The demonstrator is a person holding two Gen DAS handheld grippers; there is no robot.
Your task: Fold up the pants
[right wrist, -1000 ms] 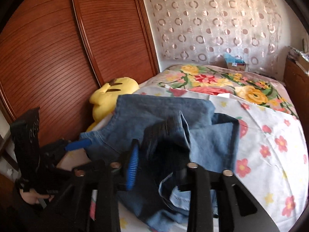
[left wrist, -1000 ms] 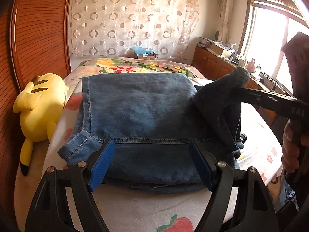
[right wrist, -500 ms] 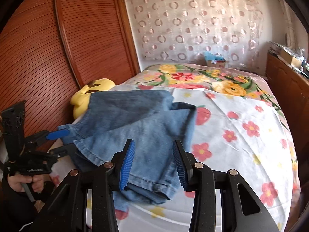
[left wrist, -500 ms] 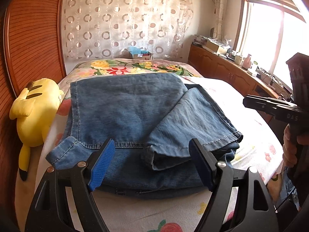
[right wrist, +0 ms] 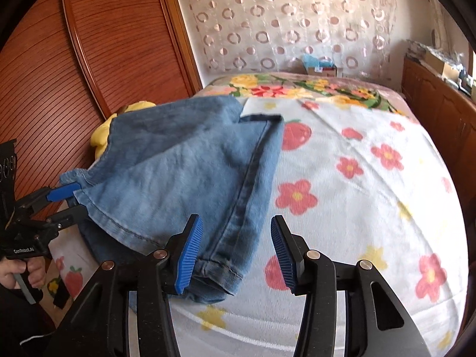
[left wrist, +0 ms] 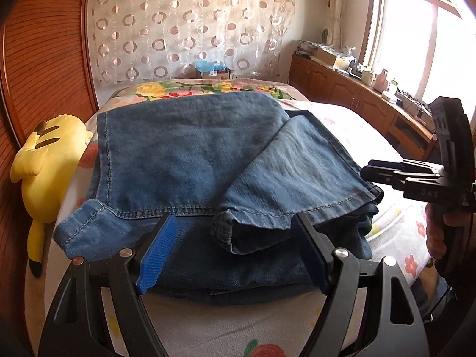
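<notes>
Sunlit bedroom, floral bed (right wrist: 372, 208): the jeans (left wrist: 184, 160) now lie folded at its near edge, a leg laid across them. The right gripper (right wrist: 236, 254) has just released the hem, its jaws still opening; the left gripper (left wrist: 235, 253) hovers wide apart, empty. This fold looks complete.

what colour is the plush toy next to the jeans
Yellow, with black markings; the plush toy shows best in the left wrist view.

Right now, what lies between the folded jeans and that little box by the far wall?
Only the bright floral blanket, nothing on it, between jeans and box; the right wrist view shows it.
</notes>
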